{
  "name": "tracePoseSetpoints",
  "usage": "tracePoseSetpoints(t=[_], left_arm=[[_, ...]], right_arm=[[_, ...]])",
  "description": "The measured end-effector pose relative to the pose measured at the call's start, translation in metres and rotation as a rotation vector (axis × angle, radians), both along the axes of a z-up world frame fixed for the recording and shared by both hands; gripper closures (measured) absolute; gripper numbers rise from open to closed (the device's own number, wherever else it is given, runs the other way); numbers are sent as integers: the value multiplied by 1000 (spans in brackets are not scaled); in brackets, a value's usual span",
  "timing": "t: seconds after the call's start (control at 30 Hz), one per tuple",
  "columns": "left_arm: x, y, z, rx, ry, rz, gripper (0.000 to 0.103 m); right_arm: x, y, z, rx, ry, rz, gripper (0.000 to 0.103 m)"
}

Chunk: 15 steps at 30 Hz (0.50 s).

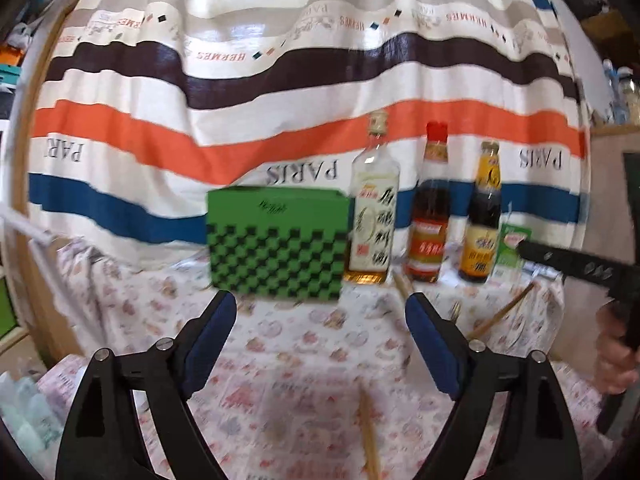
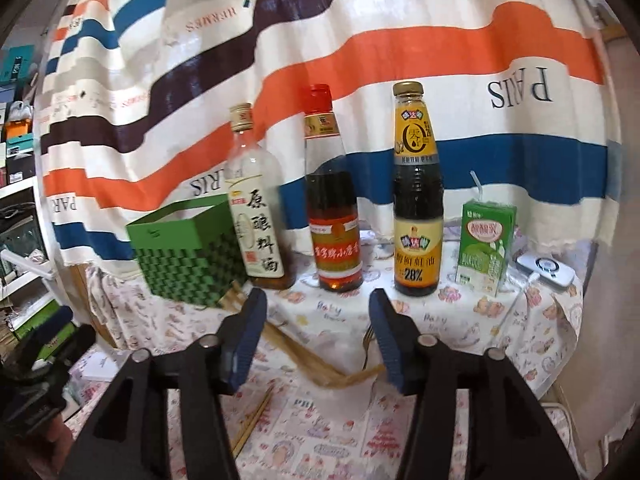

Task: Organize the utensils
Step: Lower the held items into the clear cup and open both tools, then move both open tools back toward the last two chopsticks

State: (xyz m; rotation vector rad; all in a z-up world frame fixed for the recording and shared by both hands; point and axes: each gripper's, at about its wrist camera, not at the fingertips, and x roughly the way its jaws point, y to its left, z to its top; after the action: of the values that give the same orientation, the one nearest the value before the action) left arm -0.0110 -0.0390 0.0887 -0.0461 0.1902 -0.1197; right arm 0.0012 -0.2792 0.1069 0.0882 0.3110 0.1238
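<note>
Left gripper (image 1: 320,320) jaws spread, empty; right gripper (image 2: 318,324) jaws parted, empty. Pale wooden chopsticks (image 2: 320,364) and metal fork (image 2: 367,340) lie lower centre on patterned cloth (image 2: 500,328). Green checkered cardboard box (image 2: 192,256) left of centre.

The green checkered box (image 2: 188,256) looks like matt card or paper. Just right of it stand three bottles: the clear bottle (image 2: 256,208) is glossy glass with a paper label and gold metal-looking cap, the red-capped bottle (image 2: 334,216) and the yellow-labelled dark bottle (image 2: 418,200) shine smooth. Further right, the green drink carton (image 2: 484,248) is coated paper. In front of the box, wooden chopsticks (image 2: 316,360) lie matt on a printed cloth (image 2: 460,328). Behind it hangs a striped cloth curtain (image 2: 400,40).
</note>
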Motion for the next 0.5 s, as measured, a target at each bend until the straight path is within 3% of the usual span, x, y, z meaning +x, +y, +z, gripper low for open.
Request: tracePoseSetpoints(t=[0.1,0.3,0.37,0.5], left_arm=[[-2,-1,-13,47,16,62,11],[7,6,-51,43,33,74,10],[21,6,-62,93,101,128,10],[33,15,-75,19,173,78,10]], right_arm=[[-13,8,-8,-4,18,9,44],[-25,15,-36,9,52,8,30],[-24,10,-50,22,63,-34,29],[-10,2,-72,53,154,-52,29]])
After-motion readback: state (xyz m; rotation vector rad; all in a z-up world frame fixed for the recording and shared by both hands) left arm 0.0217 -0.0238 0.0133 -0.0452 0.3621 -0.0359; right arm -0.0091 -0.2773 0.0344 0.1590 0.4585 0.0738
